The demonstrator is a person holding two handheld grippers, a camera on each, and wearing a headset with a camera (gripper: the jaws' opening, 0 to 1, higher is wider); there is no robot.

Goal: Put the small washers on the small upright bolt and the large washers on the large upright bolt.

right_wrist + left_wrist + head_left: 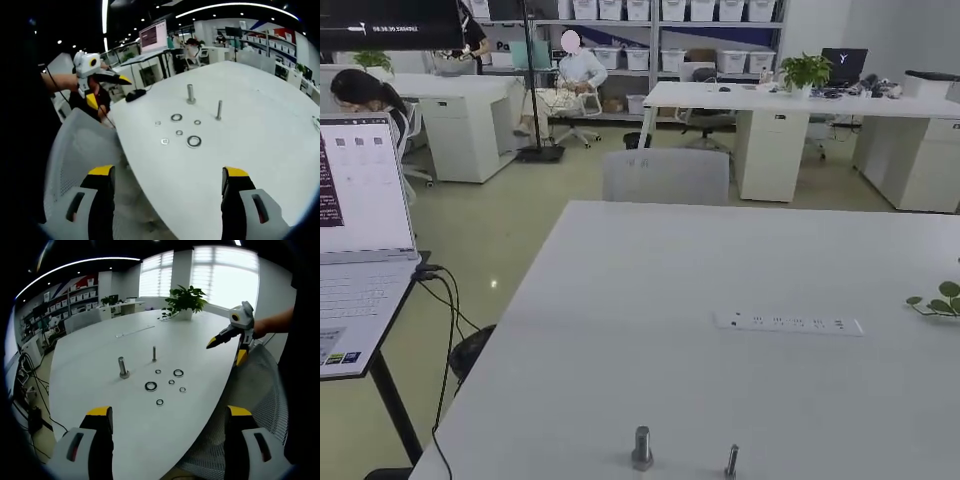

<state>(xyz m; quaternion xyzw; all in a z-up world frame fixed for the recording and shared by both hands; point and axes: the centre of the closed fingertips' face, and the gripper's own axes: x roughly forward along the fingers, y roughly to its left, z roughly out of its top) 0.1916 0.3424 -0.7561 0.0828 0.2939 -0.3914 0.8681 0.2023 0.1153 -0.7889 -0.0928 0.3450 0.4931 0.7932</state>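
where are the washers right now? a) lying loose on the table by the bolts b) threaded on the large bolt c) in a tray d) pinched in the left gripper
A: the washers lie flat on the table beside the large bolt and the small bolt, both shafts bare, and the left gripper is open with nothing between its jaws.
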